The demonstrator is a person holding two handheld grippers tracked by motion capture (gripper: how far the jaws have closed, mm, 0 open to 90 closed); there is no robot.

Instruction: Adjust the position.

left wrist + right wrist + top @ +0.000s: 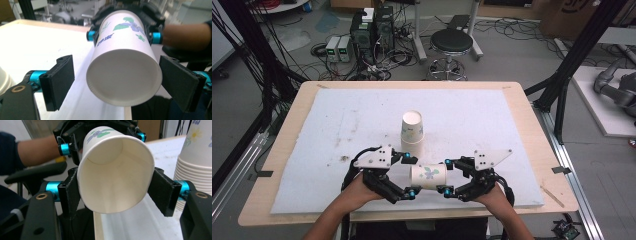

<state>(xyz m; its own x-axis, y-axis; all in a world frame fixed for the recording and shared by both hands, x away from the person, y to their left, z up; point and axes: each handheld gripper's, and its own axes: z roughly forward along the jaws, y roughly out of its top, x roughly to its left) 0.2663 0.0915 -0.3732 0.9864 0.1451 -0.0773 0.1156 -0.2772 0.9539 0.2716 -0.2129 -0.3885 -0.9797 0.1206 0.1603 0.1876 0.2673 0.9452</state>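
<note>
— What is the right claw (446,176) doing?
— It pinches the cup (428,176) at its open rim, pads pressed so the mouth is squashed oval in the right gripper view (115,170).

— And the left claw (410,176)?
— Spread; its pads stand clear on both sides of the cup's base (123,75).

— Where is the cup?
— Lying sideways between both claws, lower middle of the high view, above the worktop's (512,130) near edge. A stack (412,128) of cups stands just above it.
</note>
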